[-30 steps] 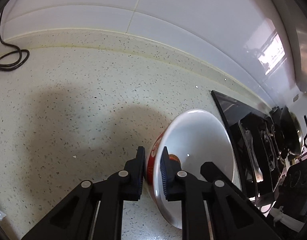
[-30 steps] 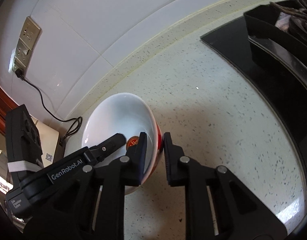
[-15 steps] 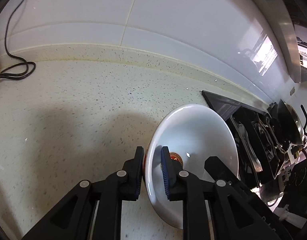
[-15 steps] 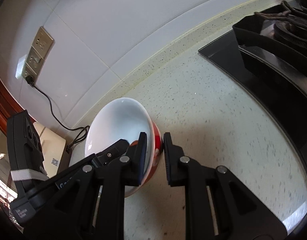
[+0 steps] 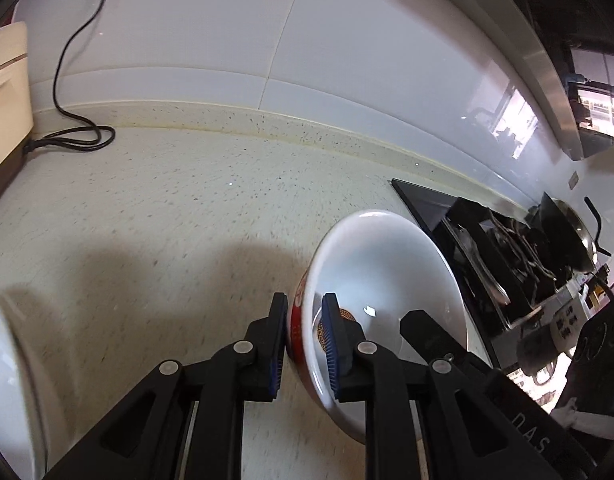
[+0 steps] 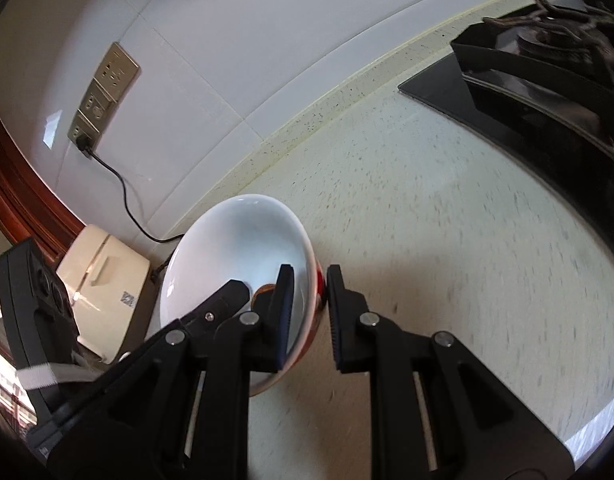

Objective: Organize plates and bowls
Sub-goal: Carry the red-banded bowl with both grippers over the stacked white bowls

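Note:
One bowl point(image 5: 387, 272), white inside and red with a pattern outside, is held tilted over the speckled counter point(image 5: 167, 220) by both grippers. My left gripper point(image 5: 303, 308) is shut on its left rim, one pad inside and one outside. In the right wrist view the same bowl point(image 6: 235, 248) has my right gripper point(image 6: 310, 280) shut on its right rim. Each view also shows the other gripper's finger reaching into the bowl. A blurred white rounded dish point(image 5: 7, 380) shows at the left edge of the left wrist view.
A black gas stove point(image 5: 487, 248) with a wok point(image 5: 567, 232) lies to the right. A cream appliance point(image 6: 107, 280) stands at the left by the wall, its black cable point(image 5: 75, 136) running to a wall outlet point(image 6: 103, 92).
Both grippers have carried the bowl leftward along the counter, away from the stove. The cream appliance and a white dish at the left have come into view.

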Demonstrator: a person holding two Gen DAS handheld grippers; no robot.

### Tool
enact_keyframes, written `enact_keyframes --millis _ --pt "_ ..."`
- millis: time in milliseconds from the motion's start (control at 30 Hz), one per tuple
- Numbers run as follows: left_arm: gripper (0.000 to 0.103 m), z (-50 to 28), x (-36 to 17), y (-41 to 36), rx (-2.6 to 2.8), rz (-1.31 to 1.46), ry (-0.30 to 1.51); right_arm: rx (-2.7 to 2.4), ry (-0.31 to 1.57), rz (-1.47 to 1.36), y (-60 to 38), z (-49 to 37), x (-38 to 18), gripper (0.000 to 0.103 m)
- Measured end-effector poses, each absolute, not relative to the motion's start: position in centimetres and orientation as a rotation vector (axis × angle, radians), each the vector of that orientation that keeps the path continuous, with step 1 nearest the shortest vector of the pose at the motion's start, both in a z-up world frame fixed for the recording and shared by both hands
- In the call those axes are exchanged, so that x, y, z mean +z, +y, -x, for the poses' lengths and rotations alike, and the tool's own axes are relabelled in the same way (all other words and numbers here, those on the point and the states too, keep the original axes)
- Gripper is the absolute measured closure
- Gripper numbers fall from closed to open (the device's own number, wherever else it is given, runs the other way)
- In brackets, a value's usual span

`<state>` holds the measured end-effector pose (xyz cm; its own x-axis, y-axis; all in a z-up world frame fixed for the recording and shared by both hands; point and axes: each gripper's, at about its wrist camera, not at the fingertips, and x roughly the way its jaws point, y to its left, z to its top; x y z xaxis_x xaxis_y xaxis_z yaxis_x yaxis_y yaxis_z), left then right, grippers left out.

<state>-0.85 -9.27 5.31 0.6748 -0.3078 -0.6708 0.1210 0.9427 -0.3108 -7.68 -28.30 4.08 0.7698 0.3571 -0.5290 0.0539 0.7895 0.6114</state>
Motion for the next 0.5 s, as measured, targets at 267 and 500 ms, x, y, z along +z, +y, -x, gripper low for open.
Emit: enact_keyframes --millis 267,500 --pt "0.085 3.2 4.8 -7.8 -0.271 0.273 0.806 0.184 0.711 -0.708 -27.3 11.1 3.7 0.083" --pt "0.085 5.1 4.7 -6.8 -0.289 0.278 0.810 0.171 0.731 -0.707 -26.4 13.1 3.8 0.083"
